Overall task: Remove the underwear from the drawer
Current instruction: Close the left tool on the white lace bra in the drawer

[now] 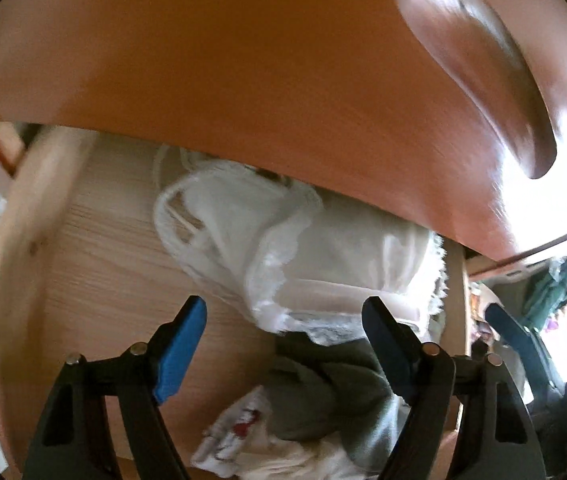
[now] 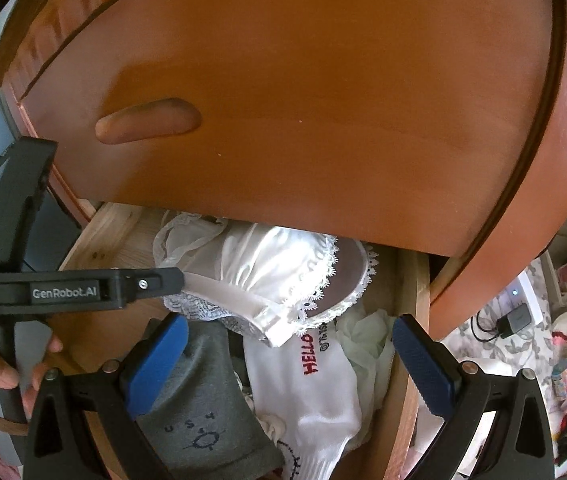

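The white satin underwear with scalloped lace trim (image 2: 267, 280) lies in the open pale pine drawer (image 2: 411, 280), its back part tucked under the closed reddish-brown drawer front (image 2: 303, 100) above. In the left wrist view the same garment (image 1: 283, 240) sits just ahead of the left gripper (image 1: 283, 340), thin looped straps trailing toward the drawer's left side over bare grained wood.

The step in hand looks like the reach: the left gripper has its 2 blue-padded fingers (image 1: 181, 344) spread wide on either side of the garment's lower lace hem, with nothing pinched between them. From the right wrist view its black body (image 2: 83, 288) comes in from the left, the tip touching or just over the satin; which, I cannot tell. The right gripper (image 2: 287, 364) hangs over the drawer's front half with its jaws also wide apart and empty, above a white ribbed sock with red "HELLO" lettering (image 2: 315, 392) and a grey knit sock with a small drawn figure (image 2: 203, 420).

The next move probably calls for lowering the left fingers onto a bunched fold and closing, then drawing outward from under the upper front. The satin looks slippery and limp, the lace open and liable to snag, so a bite on gathered fabric seems safer than on the edge. A dark green-grey cloth (image 1: 323, 392) lies just beneath and could be caught too.
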The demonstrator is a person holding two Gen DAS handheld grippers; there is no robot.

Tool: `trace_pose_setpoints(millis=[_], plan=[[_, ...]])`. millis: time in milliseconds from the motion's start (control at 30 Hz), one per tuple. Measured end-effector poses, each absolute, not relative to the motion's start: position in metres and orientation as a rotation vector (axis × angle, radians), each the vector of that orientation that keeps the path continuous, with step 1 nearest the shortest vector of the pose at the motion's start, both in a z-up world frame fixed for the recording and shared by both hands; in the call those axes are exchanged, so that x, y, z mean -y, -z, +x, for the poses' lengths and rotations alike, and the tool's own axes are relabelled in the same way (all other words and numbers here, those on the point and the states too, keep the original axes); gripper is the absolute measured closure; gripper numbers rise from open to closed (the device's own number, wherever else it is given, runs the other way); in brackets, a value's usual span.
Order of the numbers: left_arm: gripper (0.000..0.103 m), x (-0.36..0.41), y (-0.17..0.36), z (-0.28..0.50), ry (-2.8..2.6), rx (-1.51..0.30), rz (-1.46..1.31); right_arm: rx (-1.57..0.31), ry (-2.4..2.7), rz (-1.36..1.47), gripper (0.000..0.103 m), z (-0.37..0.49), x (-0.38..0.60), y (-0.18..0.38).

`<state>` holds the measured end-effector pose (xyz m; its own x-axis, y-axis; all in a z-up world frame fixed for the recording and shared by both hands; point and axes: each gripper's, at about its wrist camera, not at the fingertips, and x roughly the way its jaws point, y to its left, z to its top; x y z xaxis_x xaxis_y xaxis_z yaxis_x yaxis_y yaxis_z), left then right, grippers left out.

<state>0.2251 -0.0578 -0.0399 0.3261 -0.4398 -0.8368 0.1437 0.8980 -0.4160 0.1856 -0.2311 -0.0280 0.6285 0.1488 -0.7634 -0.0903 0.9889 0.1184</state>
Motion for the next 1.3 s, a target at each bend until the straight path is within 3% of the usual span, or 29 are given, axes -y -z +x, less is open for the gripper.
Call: trace_pose_setpoints(millis=[1000,1300], plan=[[0.022,0.064,0.023,0.207,0.464,-1.162,-0.429,-0.806,-0.032,0.103,0.0,0.145,0.289,0.009],[0.022,0.126,0.021,0.201,0.507,-1.187,-0.291,-0.791,-0.013,0.131,0.0,0.134,0.309,0.009]])
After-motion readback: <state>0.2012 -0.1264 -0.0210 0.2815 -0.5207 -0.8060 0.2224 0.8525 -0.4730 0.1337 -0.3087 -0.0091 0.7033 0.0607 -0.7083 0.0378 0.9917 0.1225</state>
